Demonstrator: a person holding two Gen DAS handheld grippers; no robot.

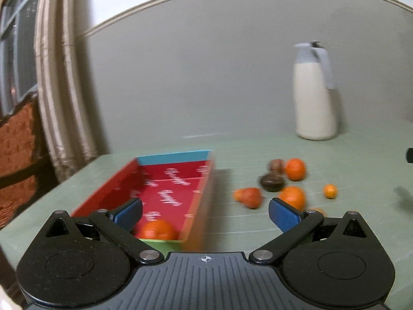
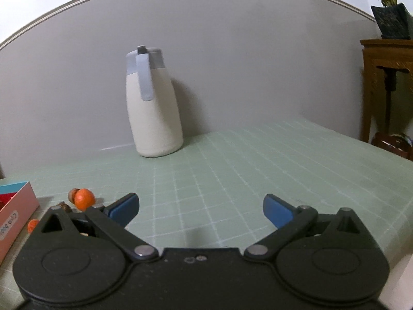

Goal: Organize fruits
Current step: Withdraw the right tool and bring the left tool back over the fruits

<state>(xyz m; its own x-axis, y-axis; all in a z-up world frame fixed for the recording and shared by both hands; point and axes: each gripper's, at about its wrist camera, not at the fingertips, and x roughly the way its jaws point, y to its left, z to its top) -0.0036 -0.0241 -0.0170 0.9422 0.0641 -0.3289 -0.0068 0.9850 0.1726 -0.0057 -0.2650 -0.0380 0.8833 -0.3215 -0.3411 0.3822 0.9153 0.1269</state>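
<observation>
A red cardboard box [image 1: 165, 193] with a blue far rim lies on the green mat; one orange [image 1: 157, 230] lies in its near end. To its right lie loose fruits: two oranges [image 1: 295, 169] [image 1: 292, 197], a reddish pear [image 1: 249, 196], a dark brown fruit [image 1: 271, 183], a brown one [image 1: 276, 165] and a small kumquat [image 1: 330, 190]. My left gripper [image 1: 205, 213] is open and empty, over the box's right wall. My right gripper [image 2: 200, 209] is open and empty over bare mat. An orange [image 2: 84, 199] and the box's corner [image 2: 15, 206] show at the right wrist view's left.
A white jug with a grey-blue lid [image 1: 315, 93] [image 2: 152, 103] stands at the back by the grey wall. A curtain and window [image 1: 51, 77] are at the left. A wooden cabinet [image 2: 387, 82] with a plant stands off the table's right.
</observation>
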